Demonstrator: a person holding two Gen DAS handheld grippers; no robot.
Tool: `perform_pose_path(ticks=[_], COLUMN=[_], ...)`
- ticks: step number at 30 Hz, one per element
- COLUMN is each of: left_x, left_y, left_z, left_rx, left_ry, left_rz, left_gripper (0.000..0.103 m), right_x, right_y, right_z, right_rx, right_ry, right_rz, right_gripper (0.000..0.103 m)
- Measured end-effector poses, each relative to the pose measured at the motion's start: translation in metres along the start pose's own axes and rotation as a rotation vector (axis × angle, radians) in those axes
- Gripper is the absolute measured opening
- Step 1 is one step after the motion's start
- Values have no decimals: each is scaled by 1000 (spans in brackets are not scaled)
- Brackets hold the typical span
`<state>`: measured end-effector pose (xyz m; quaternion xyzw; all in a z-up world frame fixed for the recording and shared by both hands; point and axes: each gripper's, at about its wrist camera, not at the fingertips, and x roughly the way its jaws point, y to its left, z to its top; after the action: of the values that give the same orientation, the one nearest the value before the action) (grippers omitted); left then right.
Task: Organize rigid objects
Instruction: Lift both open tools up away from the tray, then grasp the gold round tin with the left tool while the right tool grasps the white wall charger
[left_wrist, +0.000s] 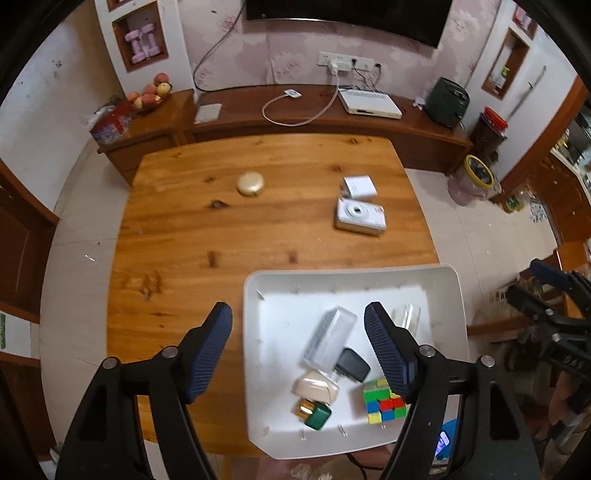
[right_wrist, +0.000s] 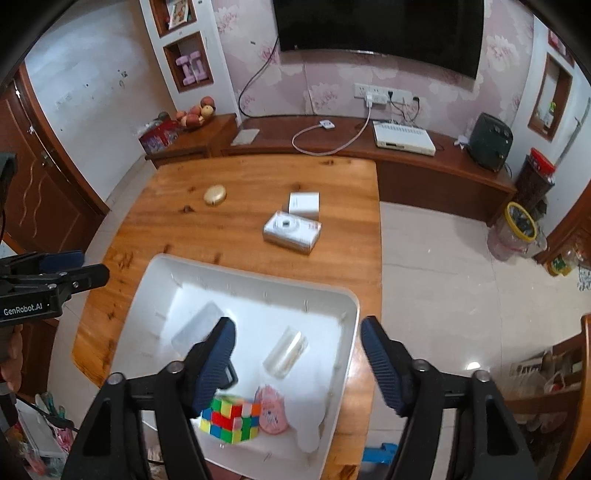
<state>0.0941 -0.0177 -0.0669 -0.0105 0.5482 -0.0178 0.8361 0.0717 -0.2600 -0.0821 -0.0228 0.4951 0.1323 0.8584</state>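
A white tray (left_wrist: 258, 332) (right_wrist: 347, 332) sits at the near edge of a wooden table (left_wrist: 221, 221). It holds a colour cube (left_wrist: 384, 404) (right_wrist: 231, 417), a clear box (left_wrist: 328, 338), a black adapter (left_wrist: 352, 365), a beige case (left_wrist: 316, 386), a green and gold item (left_wrist: 314, 413), a clear tube (right_wrist: 286, 350) and a pink item (right_wrist: 271, 410). On the table lie a white camera (left_wrist: 360, 216) (right_wrist: 291, 230), a white box (left_wrist: 359, 187) (right_wrist: 304, 205) and a gold round compact (left_wrist: 250, 183) (right_wrist: 214, 194). My left gripper (left_wrist: 297, 349) and right gripper (right_wrist: 297, 354) hover above the tray, both open and empty.
A low wooden cabinet (left_wrist: 332, 122) runs along the far wall with a router (left_wrist: 369, 103), cables and a fruit bowl (left_wrist: 149, 94). Jars (right_wrist: 517, 229) stand on the tiled floor to the right. A door (right_wrist: 44, 192) is at the left.
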Motion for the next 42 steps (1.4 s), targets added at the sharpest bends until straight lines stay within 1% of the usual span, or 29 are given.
perform_pose_path(ticks=[6, 8, 11, 14, 17, 22, 28, 31, 34, 39, 42], left_x=[2, 7, 21, 44, 72, 130, 191, 221, 248, 274, 285], left_y=[19, 25, 32, 39, 47, 62, 76, 82, 86, 88, 89], left_z=[43, 61, 87, 111, 131, 157, 170, 175, 178, 178, 176], left_rx=[-14, -10, -2, -9, -28, -49, -105, -139, -164, -199, -224], left_ry=[1, 0, 3, 25, 50, 86, 131, 158, 182, 194, 204], left_rz=[12, 24, 34, 28, 23, 38, 25, 19, 14, 4, 10], left_gripper=[78, 80, 82, 82, 82, 82, 82, 82, 82, 82, 82], right_x=[-8, -7, 2, 19, 46, 106, 189, 228, 265, 309, 322], right_y=[-3, -4, -7, -10, -12, -12, -9, -15, -24, -28, -24], right_z=[52, 71, 101, 130, 154, 184, 199, 200, 198, 191, 187], right_rx=[-17, -8, 6, 17, 43, 69, 94, 127, 176, 217, 210], right_ry=[-19, -21, -20, -6, 29, 109, 229, 288, 345, 414, 441], right_rz=[5, 3, -1, -21, -24, -27, -34, -42, -27, -10, -4], right_gripper=[77, 77, 80, 80, 80, 80, 80, 80, 80, 80, 80])
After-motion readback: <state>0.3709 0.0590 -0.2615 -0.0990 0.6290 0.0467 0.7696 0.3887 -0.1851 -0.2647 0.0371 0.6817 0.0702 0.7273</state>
